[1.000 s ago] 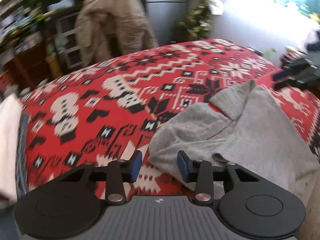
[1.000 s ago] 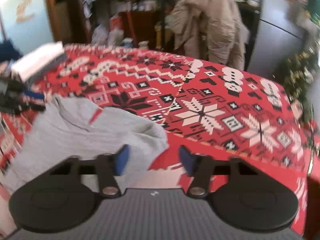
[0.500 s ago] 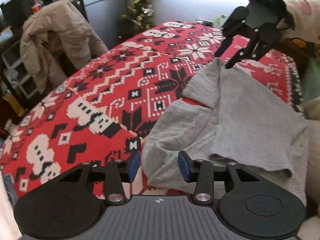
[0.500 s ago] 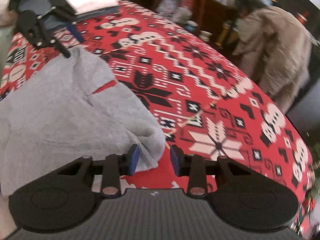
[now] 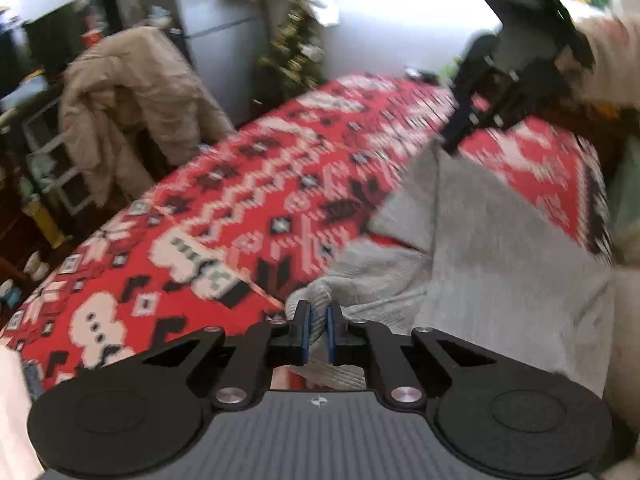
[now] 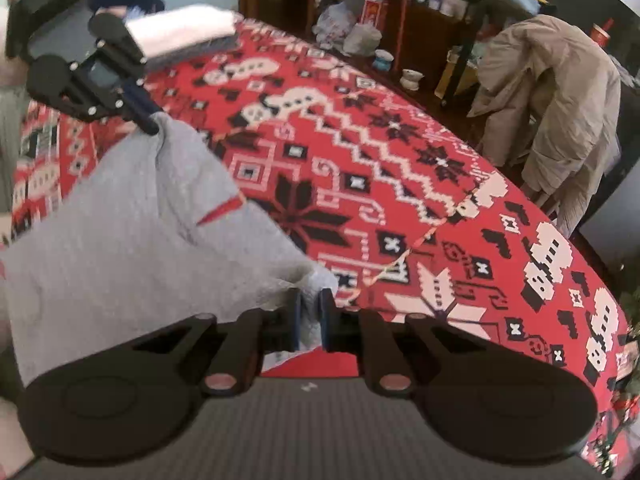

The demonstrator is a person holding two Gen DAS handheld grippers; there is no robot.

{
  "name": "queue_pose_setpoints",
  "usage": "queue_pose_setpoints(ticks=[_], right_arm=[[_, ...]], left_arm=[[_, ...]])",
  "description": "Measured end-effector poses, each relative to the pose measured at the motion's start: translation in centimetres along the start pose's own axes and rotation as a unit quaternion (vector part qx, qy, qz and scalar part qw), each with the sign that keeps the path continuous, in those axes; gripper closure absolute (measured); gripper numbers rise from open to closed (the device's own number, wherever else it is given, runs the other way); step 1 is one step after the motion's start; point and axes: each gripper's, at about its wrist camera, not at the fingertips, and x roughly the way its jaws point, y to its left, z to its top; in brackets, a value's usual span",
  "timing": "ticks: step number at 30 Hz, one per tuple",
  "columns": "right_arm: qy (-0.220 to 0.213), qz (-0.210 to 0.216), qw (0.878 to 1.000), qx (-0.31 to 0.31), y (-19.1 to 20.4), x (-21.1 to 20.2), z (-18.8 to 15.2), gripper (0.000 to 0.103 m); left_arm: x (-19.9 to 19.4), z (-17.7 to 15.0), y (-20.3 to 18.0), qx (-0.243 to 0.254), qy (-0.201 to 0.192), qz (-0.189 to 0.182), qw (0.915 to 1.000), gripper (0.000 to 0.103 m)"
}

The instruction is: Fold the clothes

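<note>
The grey garment (image 6: 132, 248) lay spread over the near left part of the red patterned blanket (image 6: 400, 184), one side of it lifted off the surface because both tools had hold of it. The left gripper (image 5: 317, 330) was clenched on a bunched corner of the knit, the fabric pinched between its blue pads (image 5: 305, 332) and trailing away to the right and far across the blanket. The right gripper (image 6: 309, 320) was likewise closed on another corner of the same garment, cloth showing in the narrow slot between its jaws and the grey body stretching back to the left. In each wrist view the other tool appeared at the far end of the cloth, its tip touching the fabric edge, so the garment ran taut-ish between the two like a held sheet. That two-corner hold looked meant to keep one edge straight, so it could be carried over and laid down as a clean fold rather than a crumple. A thin red stripe (image 6: 219, 211) marked a crease near the garment's middle. A folded white stack (image 6: 184, 32) sat at the far left of the blanket, well apart, and a beige coat (image 6: 552, 92) hung on a chair beyond the far right edge.
</note>
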Motion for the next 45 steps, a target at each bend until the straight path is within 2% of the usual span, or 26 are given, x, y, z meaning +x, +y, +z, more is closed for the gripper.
queue_pose_setpoints(ticks=[9, 20, 21, 23, 27, 28, 31, 33, 35, 37, 40, 41, 42, 45], right_arm=[[-0.022, -0.014, 0.998, 0.053, -4.7, 2.3, 2.2, 0.094], [-0.037, -0.043, 0.993, 0.107, -9.3, 6.2, 4.9, 0.095], [-0.037, -0.052, 0.992, 0.113, -9.8, 6.6, 5.0, 0.103], [-0.037, -0.064, 0.989, 0.128, -10.8, 7.2, 5.1, 0.103], [-0.042, -0.053, 0.986, 0.154, -11.7, 7.4, 4.6, 0.103], [-0.046, -0.043, 0.985, 0.158, -11.6, 7.2, 4.5, 0.102], [-0.072, -0.007, 0.980, 0.187, -11.6, 6.3, 3.8, 0.086], [-0.086, 0.021, 0.974, 0.209, -11.7, 6.0, 3.4, 0.069], [-0.074, 0.016, 0.978, 0.195, -11.4, 6.6, 3.4, 0.064], [-0.056, 0.006, 0.983, 0.175, -11.1, 7.5, 3.5, 0.063], [-0.045, 0.017, 0.983, 0.179, -11.5, 8.9, 3.4, 0.064], [-0.045, 0.027, 0.981, 0.189, -11.7, 9.2, 3.3, 0.071], [-0.044, 0.037, 0.978, 0.199, -12.0, 9.5, 3.1, 0.091], [-0.061, 0.027, 0.974, 0.214, -11.8, 9.8, 3.1, 0.094]], left_arm=[[2.5, 1.0, 4.6, -0.067, 0.002, 0.058, 0.9961, 0.095], [6.3, 1.8, 9.6, -0.165, 0.027, 0.086, 0.9821, 0.095], [6.6, 1.9, 9.8, -0.169, 0.030, 0.086, 0.9814, 0.095], [7.1, 2.1, 9.8, -0.171, 0.035, 0.088, 0.9808, 0.095], [7.2, 2.1, 9.6, -0.167, 0.033, 0.091, 0.9813, 0.094], [7.1, 1.9, 9.7, -0.170, 0.032, 0.089, 0.9809, 0.094], [6.9, 1.7, 10.0, -0.181, 0.027, 0.083, 0.9797, 0.094], [6.9, 1.6, 10.0, -0.185, 0.028, 0.081, 0.9791, 0.094], [6.9, 1.5, 10.0, -0.187, 0.029, 0.080, 0.9787, 0.094], [6.9, 1.5, 10.1, -0.190, 0.031, 0.079, 0.9782, 0.094], [7.0, 1.4, 10.3, -0.195, 0.033, 0.076, 0.9774, 0.094], [7.0, 1.4, 10.3, -0.196, 0.033, 0.075, 0.9772, 0.094], [7.0, 1.4, 10.4, -0.200, 0.033, 0.074, 0.9764, 0.094], [6.6, 1.4, 10.7, -0.222, 0.027, 0.082, 0.9713, 0.094]])
